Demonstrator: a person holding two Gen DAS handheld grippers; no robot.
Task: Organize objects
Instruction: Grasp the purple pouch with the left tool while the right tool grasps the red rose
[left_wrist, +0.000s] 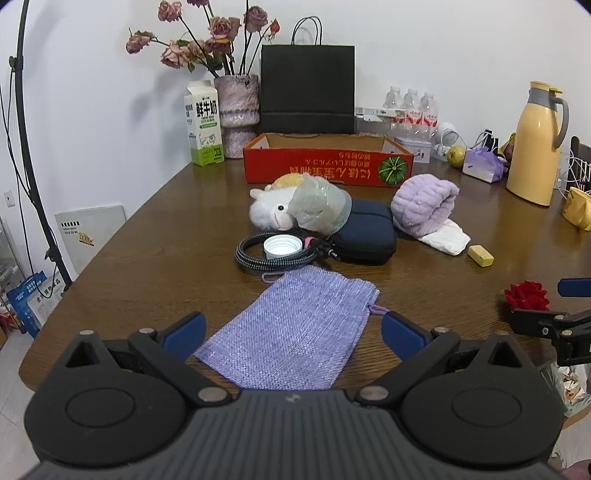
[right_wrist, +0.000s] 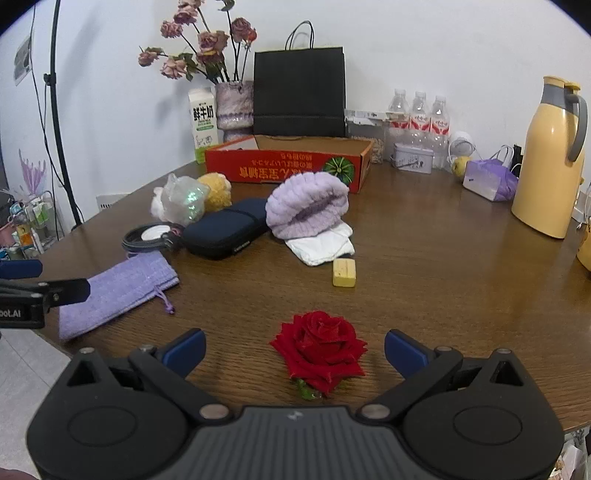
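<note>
A: Where does the left tool (left_wrist: 291, 332) stand?

B: Low over the near edge of the wooden bench (left_wrist: 155, 236), spread wide and holding nothing. A lilac drawstring pouch (left_wrist: 291, 332) lies flat between its blue fingertips (left_wrist: 184, 330), its cord end just beside the right one.

A: And beyond the pouch?

B: A coiled black cable (left_wrist: 255, 258) ringing a white bottle cap (left_wrist: 282, 246). Behind that, a white plush toy (left_wrist: 267, 212) with a crumpled clear plastic cup (left_wrist: 319, 208) over it, leaning on a dark zip case (left_wrist: 365, 230). To the right of the case sits a rolled lilac fleece band (left_wrist: 424, 206) on a folded white cloth (left_wrist: 447, 238), then a small yellow block (left_wrist: 481, 255).

A: The right tool (right_wrist: 294, 350)?

B: Also wide, also empty. A red rose head (right_wrist: 319, 347) lies on the bench between its fingers, touching neither. The yellow block is ahead of it, the pouch off to its left.

A: Farther back?

B: An open red cardboard box (left_wrist: 327, 162), past the whole cluster. Behind it stand a black paper bag (left_wrist: 307, 88), a milk carton (left_wrist: 204, 123) and a vase of dried roses (left_wrist: 236, 107).
</note>
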